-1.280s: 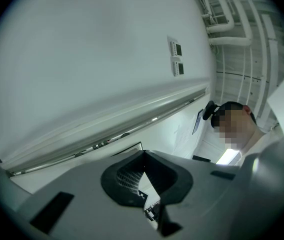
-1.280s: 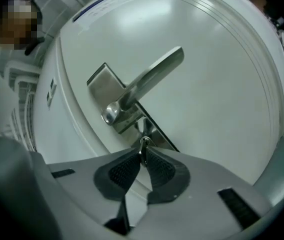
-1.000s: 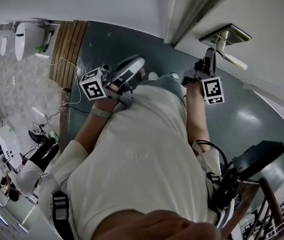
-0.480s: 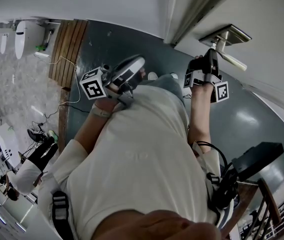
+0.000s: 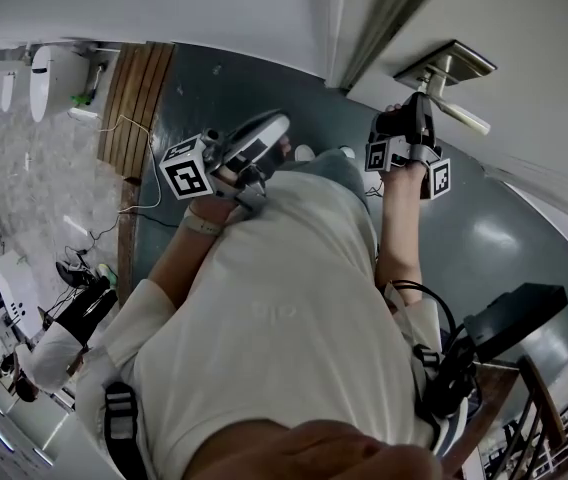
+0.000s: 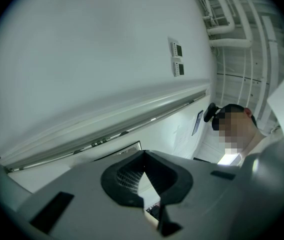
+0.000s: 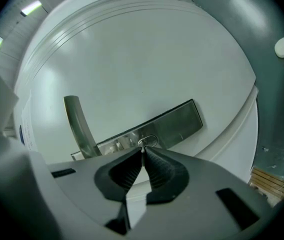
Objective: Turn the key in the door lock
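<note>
- Pinched at the very tips of the right gripper (image 7: 142, 152): the key (image 7: 147, 142), seen only as a small metal loop at 12 o'clock of the pads.
- Blade and keyhole hidden behind the loop and the pads; how far the key is turned, impossible to tell.
- Right jaws drawn together on the key, with no gap at the tips.
- Directly behind the loop, the steel lock plate (image 7: 174, 124), its lower edge cut off by the gripper body.
- At 9 o'clock of the key, the lever handle (image 7: 77, 121), foot hidden too.
- All around, the white door (image 7: 147, 54).
- In the head view, key masked entirely by the right gripper.
- At 9 o'clock, well apart from the door, the left gripper (image 6: 143, 155), tips touching with nothing between, facing a pale wall (image 6: 82, 59).
</note>
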